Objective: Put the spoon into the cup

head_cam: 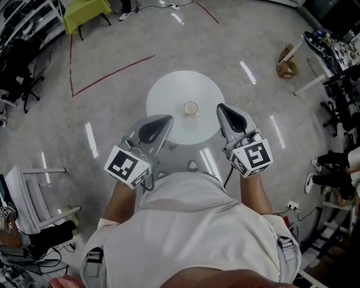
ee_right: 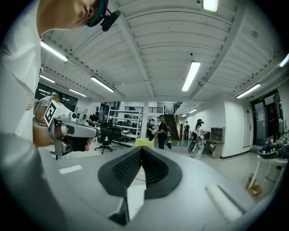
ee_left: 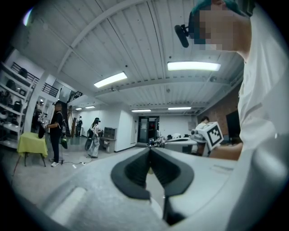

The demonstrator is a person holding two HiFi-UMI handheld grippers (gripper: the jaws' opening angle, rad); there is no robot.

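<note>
A small pale cup (head_cam: 190, 108) stands near the middle of the round white table (head_cam: 169, 90). I cannot make out a spoon on the table or in the cup from this height. Both grippers are held level above the table's near edge, in front of the person's chest. My left gripper (head_cam: 167, 118) is shut with nothing between its jaws, and its tips meet in the left gripper view (ee_left: 150, 149). My right gripper (head_cam: 221, 106) is shut and empty too, with its dark pads closed together (ee_right: 142, 148). Each gripper view looks out across the room and not at the table.
Red tape lines (head_cam: 112, 73) cross the grey floor beyond the table. A yellow-covered table (head_cam: 85, 12) stands at the far left and a white folding chair (head_cam: 31, 194) at the near left. Desks and office chairs (head_cam: 337, 84) line the right. Several people stand in the distance (ee_left: 56, 133).
</note>
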